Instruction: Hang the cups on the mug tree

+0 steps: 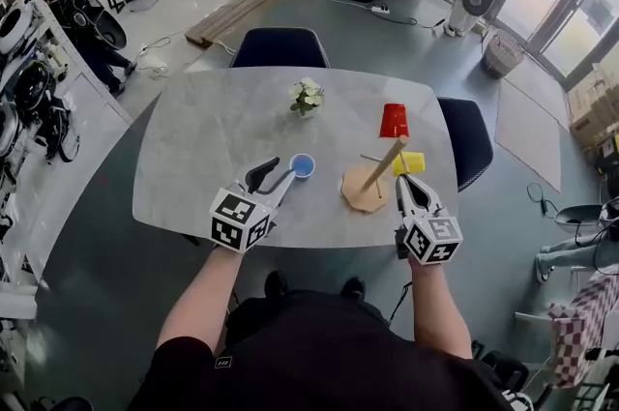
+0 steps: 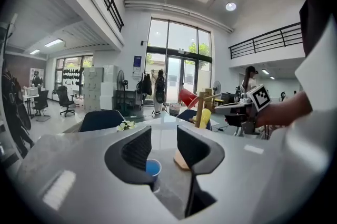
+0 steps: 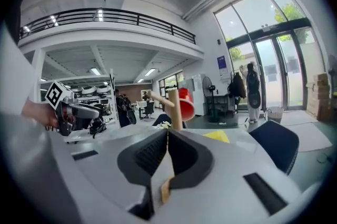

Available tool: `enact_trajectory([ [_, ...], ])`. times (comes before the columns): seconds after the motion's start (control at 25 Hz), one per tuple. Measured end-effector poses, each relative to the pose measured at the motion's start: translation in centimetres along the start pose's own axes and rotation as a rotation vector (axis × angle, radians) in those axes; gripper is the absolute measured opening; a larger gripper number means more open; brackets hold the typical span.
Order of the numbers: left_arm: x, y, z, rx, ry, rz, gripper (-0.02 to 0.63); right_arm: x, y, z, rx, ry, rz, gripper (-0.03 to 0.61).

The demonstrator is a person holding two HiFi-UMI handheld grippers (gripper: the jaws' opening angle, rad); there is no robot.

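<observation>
Mug tree [image 1: 372,177]: pale wood, round flat base, one post with pegs, on grey table [image 1: 193,158].
- Red cup [image 1: 394,121] at tree's top, tilted.
- Yellow cup [image 1: 408,163] low on tree's right, just beside post; on a peg or not, cannot tell.
- Blue cup [image 1: 303,166] upright on table, left of tree base, apart from it.
- Left gripper [image 1: 276,175] left of tree, jaws narrowly apart, clamping nothing, blue cup just ahead.
- Right gripper [image 1: 406,182] near tree base, jaws pressed together, empty.
</observation>
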State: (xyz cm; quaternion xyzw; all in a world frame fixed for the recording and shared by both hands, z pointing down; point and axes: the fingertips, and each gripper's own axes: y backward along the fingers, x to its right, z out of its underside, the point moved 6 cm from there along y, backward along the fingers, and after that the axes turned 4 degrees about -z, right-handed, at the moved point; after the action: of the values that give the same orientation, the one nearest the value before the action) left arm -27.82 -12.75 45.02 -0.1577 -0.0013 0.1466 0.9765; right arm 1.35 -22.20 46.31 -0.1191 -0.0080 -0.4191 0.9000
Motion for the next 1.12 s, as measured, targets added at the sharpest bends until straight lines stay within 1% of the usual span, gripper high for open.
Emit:
enact_trajectory([
  [0.16, -3.3, 1.1, 2.0, -0.023, -0.011, 0.078, 0.163, -4.3, -1.4, 0.9, -0.003, -0.035, 0.069, 0.017],
  [0.28, -4.5, 1.4, 3.1, -0.050, -0.017, 0.140, 0.200, -7.5, -1.6, 0.9, -0.022, -0.025, 0.080, 0.018],
  [0.36, -4.8, 1.2, 3.7, -0.062, -0.011, 0.163, 0.224, -8.7, -1.5, 1.0, -0.040, -0.020, 0.081, 0.017],
  [0.52, -4.6, -0.3, 5.2, -0.084, 0.001, 0.192, 0.261, -9.3, -1.1, 1.9, -0.062, -0.028, 0.081, 0.017],
  [0.64, -4.7, -1.9, 6.3, -0.107, 0.001, 0.199, 0.276, -9.3, -1.4, 2.4, -0.053, -0.034, 0.077, 0.017],
  [0.8, -4.8, -4.2, 8.4, -0.159, -0.012, 0.200, 0.296, -9.4, -1.8, 3.8, -0.041, -0.059, 0.080, 0.017],
  [0.92, -4.8, -6.0, 10.5, -0.192, -0.016, 0.242, 0.327, -9.4, -2.4, 4.7, -0.045, -0.070, 0.082, 0.017],
  [1.0, -4.5, -6.9, 11.8, -0.191, -0.021, 0.280, 0.330, -9.3, -2.3, 5.4, -0.057, -0.078, 0.089, 0.018],
  [1.12, -4.4, -8.5, 13.9, -0.202, -0.020, 0.290, 0.330, -9.6, -2.0, 6.1, -0.087, -0.082, 0.090, 0.018],
])
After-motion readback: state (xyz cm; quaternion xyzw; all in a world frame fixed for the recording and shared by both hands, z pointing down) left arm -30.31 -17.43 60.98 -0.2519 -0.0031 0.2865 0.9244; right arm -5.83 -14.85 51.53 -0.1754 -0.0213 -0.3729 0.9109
